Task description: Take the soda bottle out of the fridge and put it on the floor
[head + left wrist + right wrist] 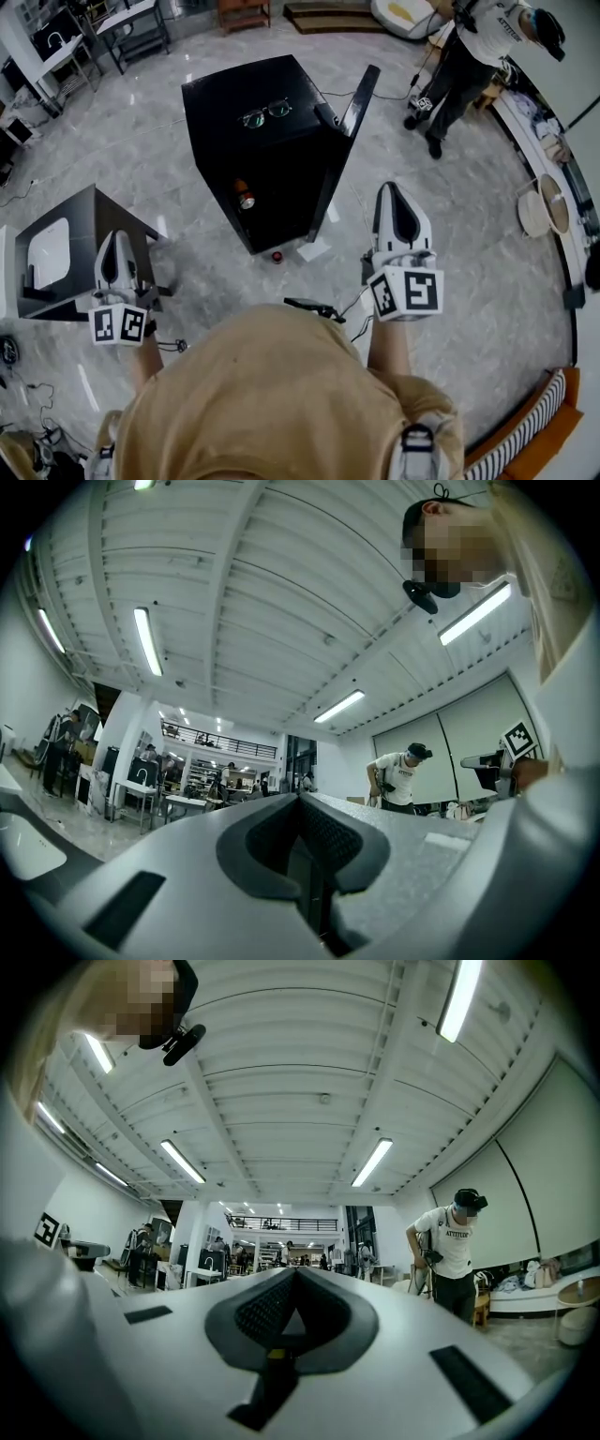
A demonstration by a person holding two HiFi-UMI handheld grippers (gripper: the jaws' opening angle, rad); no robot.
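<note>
A small black fridge (267,141) stands on the marble floor with its door (349,112) swung open to the right. Inside, near the bottom, the soda bottle (245,197) shows an orange top and a red label. My left gripper (116,236) is held low at the left, well short of the fridge. My right gripper (392,187) hovers right of the open door. In the gripper views, both the left gripper (302,799) and the right gripper (295,1271) point up at the ceiling, jaws shut with nothing between them.
A pair of glasses (265,113) lies on the fridge top. On the floor before the fridge lie a red cap (277,256) and a white sheet (314,249). A black box (84,220) stands at the left. A person (469,56) stands at the back right, and cables (314,307) run by my feet.
</note>
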